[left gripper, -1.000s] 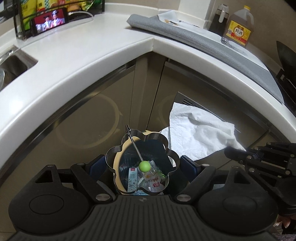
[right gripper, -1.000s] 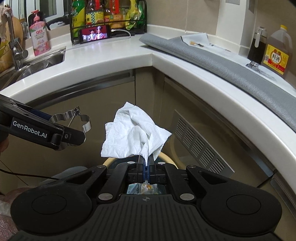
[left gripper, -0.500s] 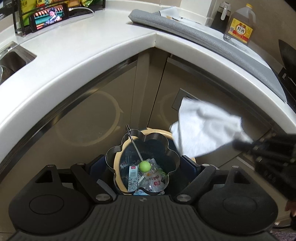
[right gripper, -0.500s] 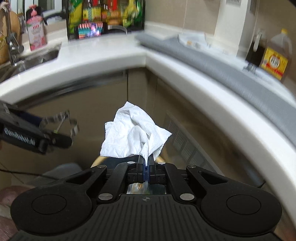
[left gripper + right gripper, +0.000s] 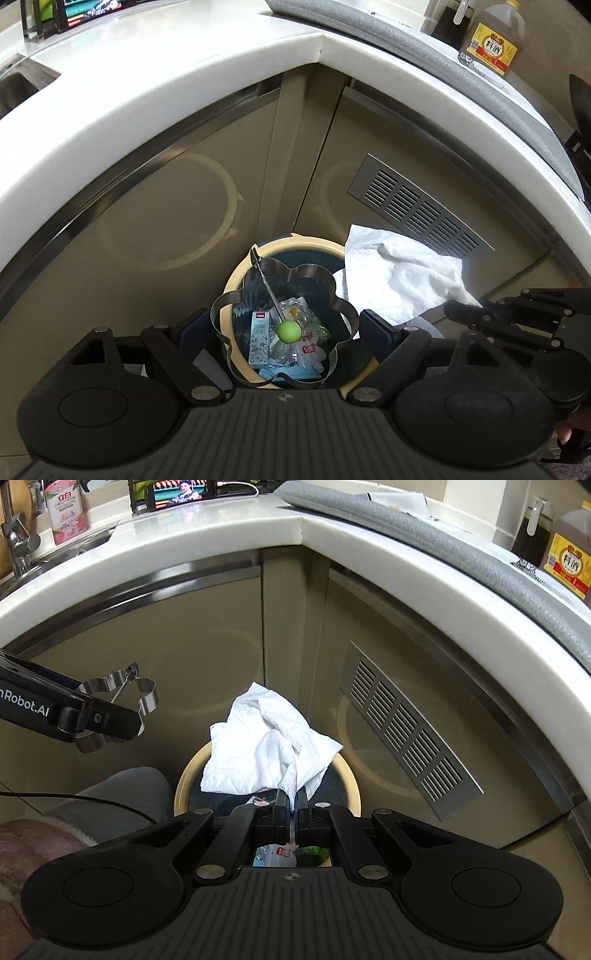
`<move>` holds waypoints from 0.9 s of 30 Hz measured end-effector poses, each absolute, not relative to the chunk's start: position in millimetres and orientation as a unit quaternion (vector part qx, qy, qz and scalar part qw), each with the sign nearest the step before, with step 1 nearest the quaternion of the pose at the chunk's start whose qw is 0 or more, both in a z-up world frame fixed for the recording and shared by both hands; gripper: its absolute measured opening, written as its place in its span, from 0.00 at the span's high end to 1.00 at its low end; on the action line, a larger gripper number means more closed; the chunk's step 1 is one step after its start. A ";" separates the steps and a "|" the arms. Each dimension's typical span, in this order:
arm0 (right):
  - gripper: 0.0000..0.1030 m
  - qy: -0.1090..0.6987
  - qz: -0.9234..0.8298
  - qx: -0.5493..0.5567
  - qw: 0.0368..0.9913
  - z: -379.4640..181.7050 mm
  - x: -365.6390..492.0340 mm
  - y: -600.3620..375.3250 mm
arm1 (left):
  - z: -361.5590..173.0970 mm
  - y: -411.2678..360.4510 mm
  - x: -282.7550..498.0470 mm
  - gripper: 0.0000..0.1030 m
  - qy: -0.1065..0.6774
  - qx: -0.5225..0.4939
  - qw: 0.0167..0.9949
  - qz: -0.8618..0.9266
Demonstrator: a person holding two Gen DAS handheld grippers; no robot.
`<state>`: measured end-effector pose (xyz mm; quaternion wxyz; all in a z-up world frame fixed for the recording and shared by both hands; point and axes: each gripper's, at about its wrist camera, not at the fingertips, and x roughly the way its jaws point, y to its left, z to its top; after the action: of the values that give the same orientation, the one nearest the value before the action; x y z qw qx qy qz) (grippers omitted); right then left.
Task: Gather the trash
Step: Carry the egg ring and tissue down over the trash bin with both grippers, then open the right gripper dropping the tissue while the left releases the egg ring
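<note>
A crumpled white paper towel (image 5: 271, 746) hangs at the centre of the right wrist view, pinched at one corner by the fully closed right gripper (image 5: 292, 805), directly above the round cream-rimmed trash bin (image 5: 184, 779) in the lower middle. Wrappers and packets already lie inside the bin, so part of the collecting looks done; the towel is not yet dropped. At left, the left gripper (image 5: 286, 325) spreads wide around a flower-shaped steel ring mould (image 5: 314, 271) with a green ball-tipped wire, also over the bin and unreleased.
</note>
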<state>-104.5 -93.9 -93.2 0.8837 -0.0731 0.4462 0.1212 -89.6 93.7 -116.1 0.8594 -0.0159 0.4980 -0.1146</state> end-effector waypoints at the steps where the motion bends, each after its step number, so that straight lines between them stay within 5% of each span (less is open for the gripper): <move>1: 0.98 0.447 0.120 -0.073 0.883 -94.6 -104.0 -93.4 | -117.9 93.2 -88.6 0.14 0.500 -0.017 0.858 -0.115; 27: 0.98 0.539 0.083 -0.062 0.836 -176.9 -20.8 -90.3 | -215.2 60.8 -3.2 0.14 0.617 -0.057 0.777 -0.114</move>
<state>-20.8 -90.3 -176.9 0.8361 -0.0625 0.5386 0.0829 -3.2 60.8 -215.2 0.7769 -0.0572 0.6165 -0.1139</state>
